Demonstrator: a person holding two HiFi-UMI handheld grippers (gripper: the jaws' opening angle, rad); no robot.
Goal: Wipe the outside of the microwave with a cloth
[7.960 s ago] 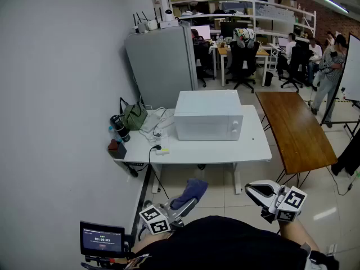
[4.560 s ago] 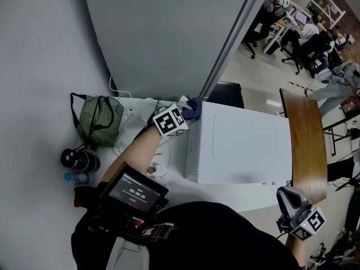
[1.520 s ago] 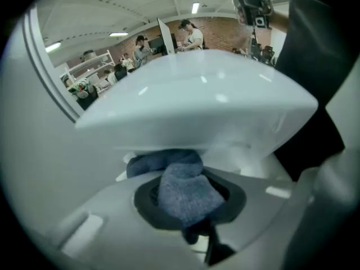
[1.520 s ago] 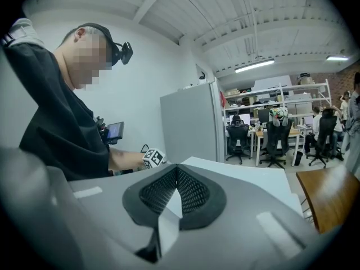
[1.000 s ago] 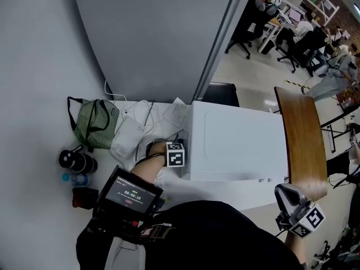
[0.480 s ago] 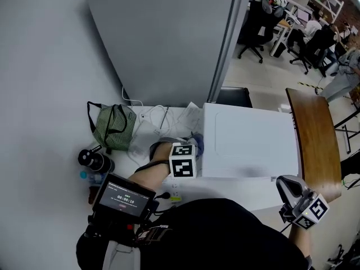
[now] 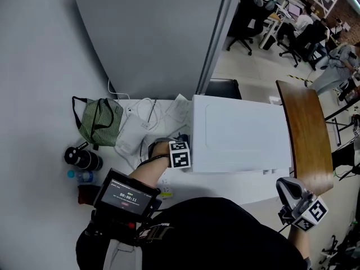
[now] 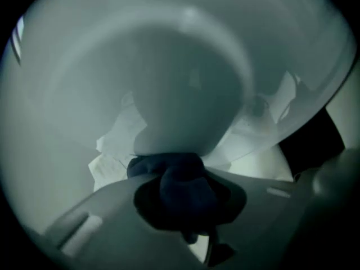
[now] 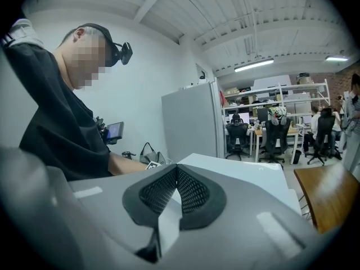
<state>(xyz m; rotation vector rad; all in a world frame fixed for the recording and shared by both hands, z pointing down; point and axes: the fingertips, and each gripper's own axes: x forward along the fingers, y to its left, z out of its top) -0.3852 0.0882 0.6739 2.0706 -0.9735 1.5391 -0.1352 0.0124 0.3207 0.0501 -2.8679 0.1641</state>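
Note:
The white microwave stands on a white table. My left gripper is at the microwave's left side near the front, its marker cube facing up. In the left gripper view the left gripper is shut on a dark blue cloth, which is pressed against the microwave's white side wall. My right gripper hangs low at the front right, off the table. In the right gripper view the right gripper has its mesh pads meeting with nothing between them, and the microwave's top lies beyond.
Left of the microwave lie a green bag, a black bottle, white papers and cables. A grey partition rises behind. A brown wooden table runs along the right. A small screen sits at my chest.
I walked up to the table. The left gripper with the cloth went from the microwave's rear left corner forward along its left side. The right gripper stayed low and shut.

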